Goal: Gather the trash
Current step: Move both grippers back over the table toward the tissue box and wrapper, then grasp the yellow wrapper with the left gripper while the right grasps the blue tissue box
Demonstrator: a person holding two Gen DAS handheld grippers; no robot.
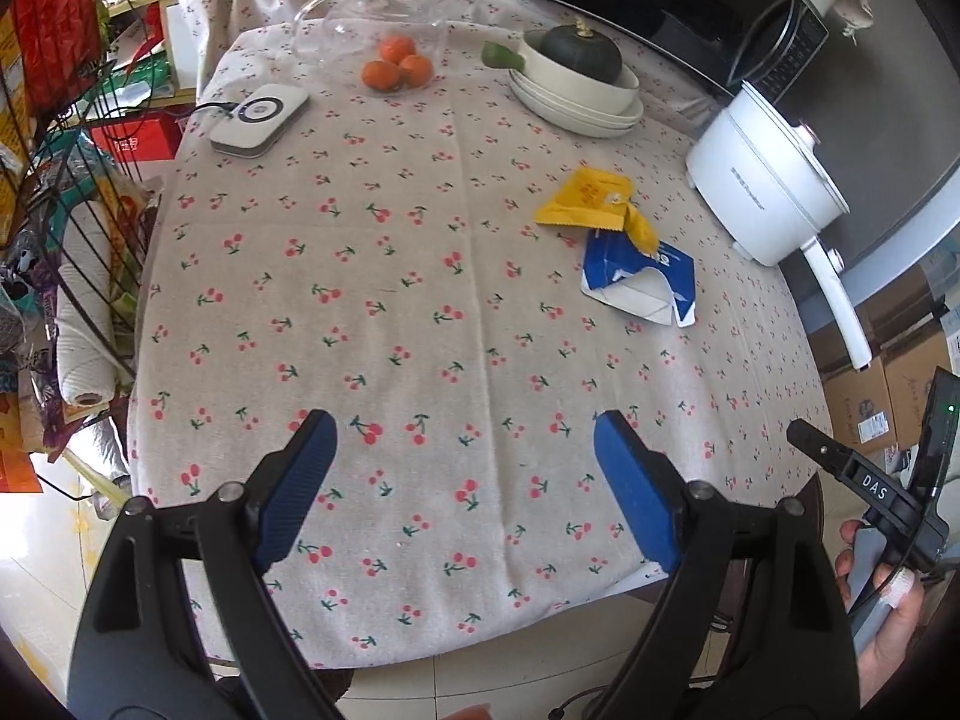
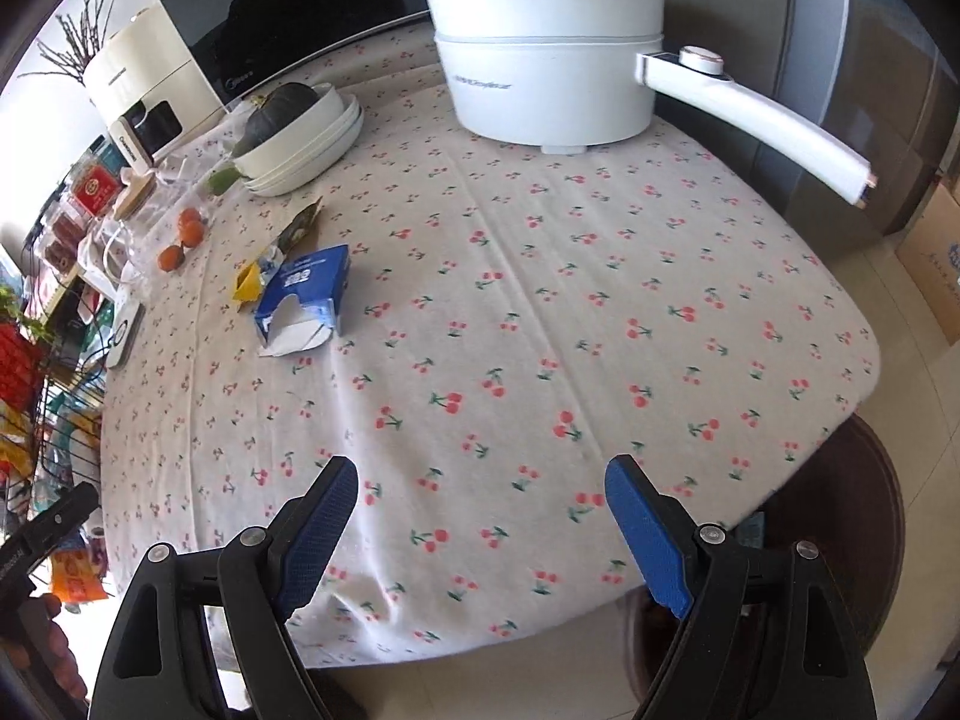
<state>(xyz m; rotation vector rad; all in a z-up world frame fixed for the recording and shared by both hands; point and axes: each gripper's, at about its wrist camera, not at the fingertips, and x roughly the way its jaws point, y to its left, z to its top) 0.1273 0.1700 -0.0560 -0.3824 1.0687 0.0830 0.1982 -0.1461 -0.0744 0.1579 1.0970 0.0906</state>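
Both tools hang over the near edge of the worktop [image 1: 420, 312], which is covered with a cherry-print cloth. The left tool [image 1: 465, 438] has its blue pads spread wide with nothing between them, and the right tool [image 2: 480, 483] is likewise spread apart and empty.

The trash lies on the cloth well beyond both tools, taking the white pot [image 1: 774, 180] as landmark. A torn blue carton [image 1: 645, 285] lies flat just left of the pot, its white inside showing at the ripped end. A yellow wrapper [image 1: 591, 201] lies just behind the carton, one crumpled corner touching or overlapping the carton's top edge. In the right wrist view the carton [image 2: 309, 300] and wrapper [image 2: 247, 283] sit left of the pot [image 2: 540, 60], between it and the oranges [image 2: 180, 240].

Further left of the pot stands a stack of white bowls [image 1: 576, 96] holding a dark green squash [image 1: 582, 51], with a green fruit [image 1: 501, 54] beside the stack. Three oranges [image 1: 396, 63] sit left of that, in front of a glass jug [image 1: 372, 18] with a cork lid. A white scale [image 1: 259, 119] with a cable lies far left of the pot near the worktop edge. The pot's long handle [image 2: 762, 120] reaches out past the worktop's edge
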